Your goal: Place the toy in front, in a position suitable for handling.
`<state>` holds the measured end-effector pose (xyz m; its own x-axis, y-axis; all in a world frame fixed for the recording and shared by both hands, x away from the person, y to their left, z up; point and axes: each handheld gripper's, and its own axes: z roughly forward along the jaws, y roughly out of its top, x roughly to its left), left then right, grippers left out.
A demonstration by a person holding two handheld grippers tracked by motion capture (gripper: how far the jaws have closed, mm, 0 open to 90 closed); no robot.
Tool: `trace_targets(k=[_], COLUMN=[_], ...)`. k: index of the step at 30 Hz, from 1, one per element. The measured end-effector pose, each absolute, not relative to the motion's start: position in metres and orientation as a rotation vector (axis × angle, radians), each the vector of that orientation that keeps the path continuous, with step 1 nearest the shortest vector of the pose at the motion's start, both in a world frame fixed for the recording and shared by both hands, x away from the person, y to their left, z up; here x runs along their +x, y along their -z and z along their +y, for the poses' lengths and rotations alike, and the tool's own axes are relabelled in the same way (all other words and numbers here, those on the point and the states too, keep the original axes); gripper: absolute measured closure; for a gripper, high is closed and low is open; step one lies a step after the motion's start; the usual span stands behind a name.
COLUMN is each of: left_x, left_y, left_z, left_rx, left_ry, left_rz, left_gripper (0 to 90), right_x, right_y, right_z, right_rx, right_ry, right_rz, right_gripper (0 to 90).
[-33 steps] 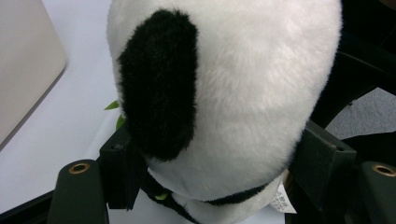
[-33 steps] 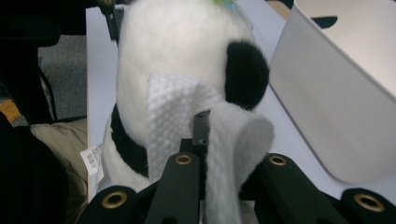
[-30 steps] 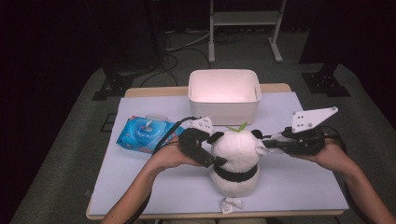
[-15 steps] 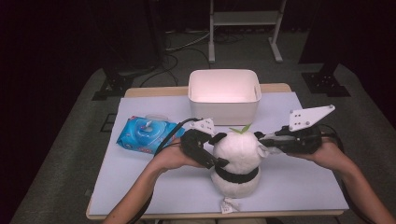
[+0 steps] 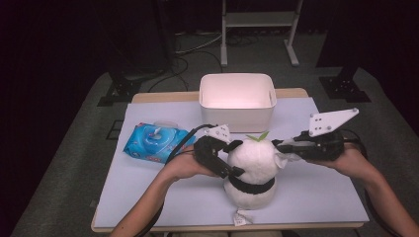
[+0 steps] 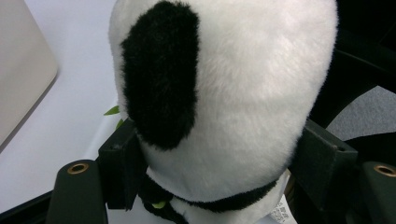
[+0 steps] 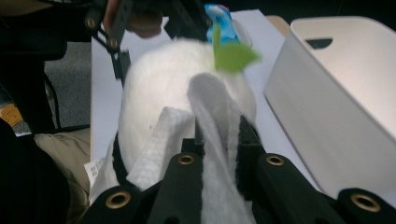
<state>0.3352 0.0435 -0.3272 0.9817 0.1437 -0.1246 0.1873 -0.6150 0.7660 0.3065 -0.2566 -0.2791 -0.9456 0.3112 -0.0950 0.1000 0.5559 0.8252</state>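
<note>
A white plush toy (image 5: 254,168) with black patches, a black collar and a green leaf (image 5: 258,137) on top stands upright near the table's front edge. My left gripper (image 5: 236,158) is shut on its head from the left, one jaw on each side (image 6: 222,170). From the right, my right gripper (image 5: 279,145) is shut on a white wipe (image 5: 284,155), which lies against the toy's head. In the right gripper view the wipe (image 7: 215,121) runs up between the jaws (image 7: 219,135) and drapes onto the white fur (image 7: 159,93).
A white plastic bin (image 5: 237,111) stands at the back middle of the table, just behind the toy, and in the right gripper view its wall (image 7: 336,116) is close on the right. A blue pack of wipes (image 5: 153,143) lies left of the left hand.
The right gripper with the wipe has shifted slightly against the toy's head. The left hand and the toy have stayed in place.
</note>
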Motion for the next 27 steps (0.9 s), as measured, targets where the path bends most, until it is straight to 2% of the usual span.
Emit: trace_targets(k=[9, 14, 24, 27], left_x=[0.334, 0.333, 0.333, 0.334], left_y=[0.326, 0.326, 0.326, 0.326], left_z=[0.039, 0.040, 0.037, 0.035], left_rx=[2.247, 2.238, 2.247, 2.241], left_ry=[0.055, 0.057, 0.054, 0.056], left_rz=[0.208, 0.218, 0.210, 0.217], left_gripper=[26.7, 26.7, 26.7, 26.8], right_x=[0.312, 0.315, 0.310, 0.307], right_y=[0.243, 0.245, 0.259, 0.260], right_z=[-0.217, -0.199, -0.214, -0.221], right_rx=[0.206, 0.171, 0.191, 0.215], right_ry=[-1.357, -1.352, -1.315, -1.303], right_rz=[2.541, 2.554, 2.588, 2.595], right_gripper=[83.4, 83.1, 77.0, 72.3])
